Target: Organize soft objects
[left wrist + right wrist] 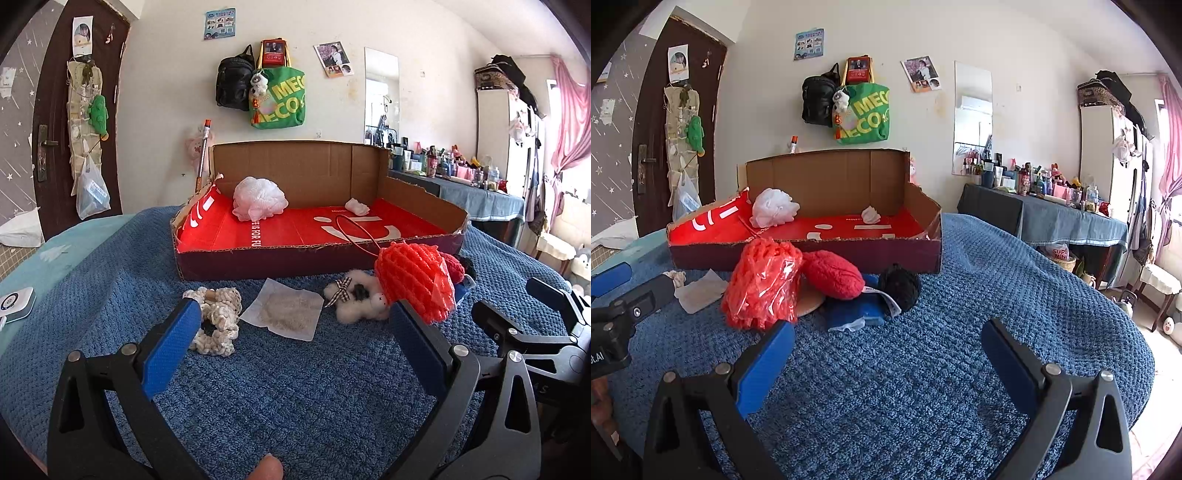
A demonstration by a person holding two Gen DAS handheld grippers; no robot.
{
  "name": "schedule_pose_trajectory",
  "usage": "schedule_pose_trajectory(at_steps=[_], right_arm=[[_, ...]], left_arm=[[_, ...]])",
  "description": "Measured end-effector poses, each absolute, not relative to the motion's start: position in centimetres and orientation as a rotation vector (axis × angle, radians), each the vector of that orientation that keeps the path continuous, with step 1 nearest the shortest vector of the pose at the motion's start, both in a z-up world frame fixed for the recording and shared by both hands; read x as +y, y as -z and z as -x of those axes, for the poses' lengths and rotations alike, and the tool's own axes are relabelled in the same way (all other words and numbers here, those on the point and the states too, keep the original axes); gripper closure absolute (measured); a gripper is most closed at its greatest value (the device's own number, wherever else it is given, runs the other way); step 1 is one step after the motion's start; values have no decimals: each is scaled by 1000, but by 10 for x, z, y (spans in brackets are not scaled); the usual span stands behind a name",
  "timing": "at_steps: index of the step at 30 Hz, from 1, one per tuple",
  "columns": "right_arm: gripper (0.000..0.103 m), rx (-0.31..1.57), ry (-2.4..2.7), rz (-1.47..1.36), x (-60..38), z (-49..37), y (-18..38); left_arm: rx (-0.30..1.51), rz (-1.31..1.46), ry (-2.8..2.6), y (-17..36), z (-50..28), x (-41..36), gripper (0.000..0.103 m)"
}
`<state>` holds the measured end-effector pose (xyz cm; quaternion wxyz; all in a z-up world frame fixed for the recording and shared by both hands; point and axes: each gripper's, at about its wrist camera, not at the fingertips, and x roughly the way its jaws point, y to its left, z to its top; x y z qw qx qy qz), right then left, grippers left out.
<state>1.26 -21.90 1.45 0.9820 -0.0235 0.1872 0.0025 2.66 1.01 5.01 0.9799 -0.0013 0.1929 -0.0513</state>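
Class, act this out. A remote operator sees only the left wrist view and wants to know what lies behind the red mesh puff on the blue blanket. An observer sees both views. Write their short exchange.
Operator: The red mesh puff blocks my view. What is behind it?
Observer: The right wrist view shows a red fuzzy ball right beside it, and a black fuzzy ball on that ball's far side.
Operator: I only see the right gripper from the side. Is it free?
Observer: Yes. The right gripper is open, with only the blanket showing between its fingers.
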Motion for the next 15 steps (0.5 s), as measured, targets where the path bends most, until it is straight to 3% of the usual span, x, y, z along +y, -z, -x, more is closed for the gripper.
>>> schedule_pose_trajectory(at_steps=[15], right_arm=[[0, 402, -8, 58, -219, -17, -14]], left_arm=[[417, 3, 115, -52, -29, 10, 0]])
